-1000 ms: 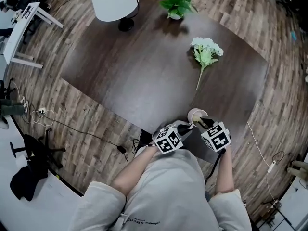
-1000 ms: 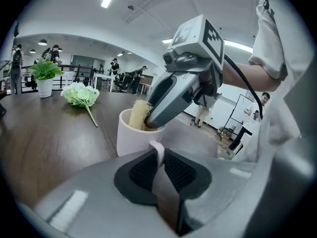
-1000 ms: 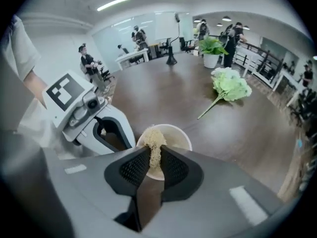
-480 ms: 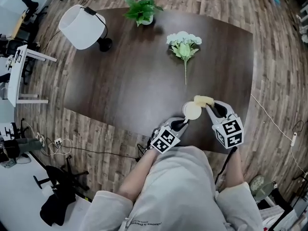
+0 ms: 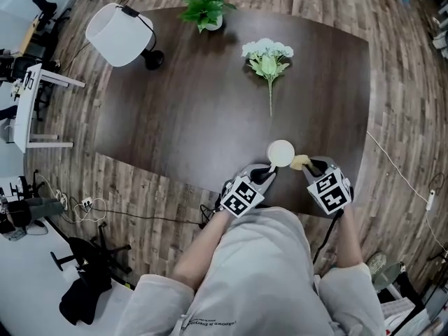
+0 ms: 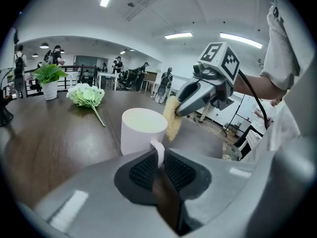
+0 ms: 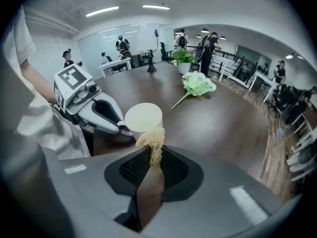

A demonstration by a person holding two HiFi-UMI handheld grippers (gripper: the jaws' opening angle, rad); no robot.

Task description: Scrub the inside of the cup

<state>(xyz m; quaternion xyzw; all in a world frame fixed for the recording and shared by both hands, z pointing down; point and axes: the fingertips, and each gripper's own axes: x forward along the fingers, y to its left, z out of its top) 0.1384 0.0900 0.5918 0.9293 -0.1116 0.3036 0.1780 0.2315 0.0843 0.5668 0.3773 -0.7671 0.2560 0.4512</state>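
Observation:
A white cup (image 5: 281,152) stands upright near the front edge of the dark table (image 5: 196,117). My left gripper (image 5: 268,171) is shut on the cup's handle (image 6: 158,151), with the cup (image 6: 141,133) just ahead of the jaws. My right gripper (image 5: 306,164) is shut on a tan loofah sponge (image 5: 299,162). In the right gripper view the sponge (image 7: 152,139) sticks up from the jaws just in front of the cup (image 7: 144,118). The sponge (image 6: 173,121) hangs beside the cup's right rim, outside the cup.
A bunch of white flowers (image 5: 267,56) lies further back on the table. A potted green plant (image 5: 205,9) and a white lamp (image 5: 120,35) stand at the far edge. Wood floor surrounds the table, with cables (image 5: 91,205) to the left.
The sponge has come down from behind the cup to its right side, closer to me. The cup and left gripper have barely shifted.

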